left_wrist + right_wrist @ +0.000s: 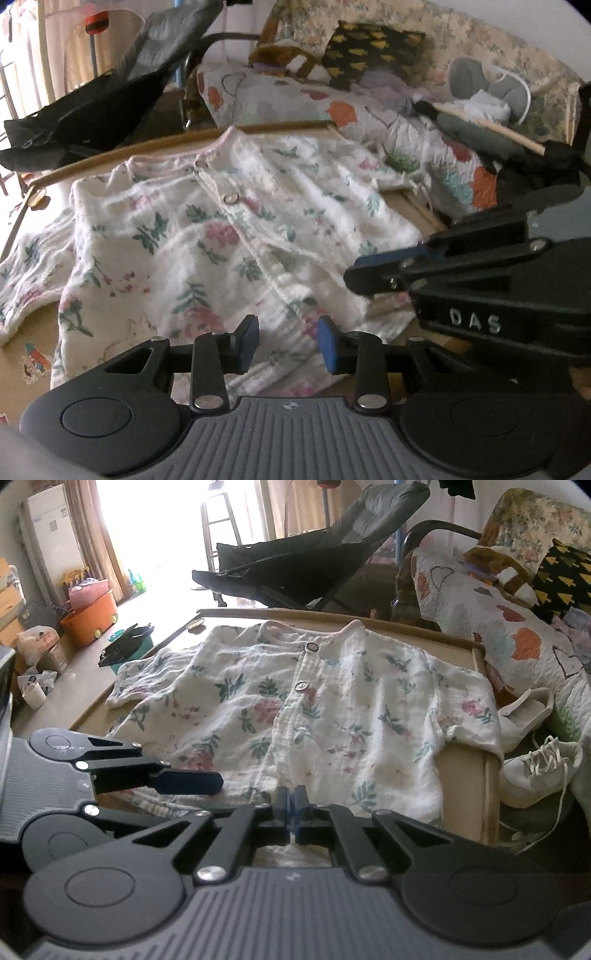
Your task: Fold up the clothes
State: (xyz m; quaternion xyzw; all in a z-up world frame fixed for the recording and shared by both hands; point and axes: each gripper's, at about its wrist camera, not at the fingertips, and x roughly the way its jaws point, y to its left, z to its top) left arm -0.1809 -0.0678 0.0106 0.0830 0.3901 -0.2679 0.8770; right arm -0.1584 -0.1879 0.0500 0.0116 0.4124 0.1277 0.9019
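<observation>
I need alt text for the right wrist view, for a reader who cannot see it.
A white floral shirt lies spread, buttons up, on a wooden-rimmed table. The right tool is shut at its near hem; the left tool reaches in from the left.

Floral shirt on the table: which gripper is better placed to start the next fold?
Probably the right. The right gripper is shut at the near hem of the floral shirt, apparently pinching it. The left gripper hovers open above the hem, gripping nothing.
</observation>
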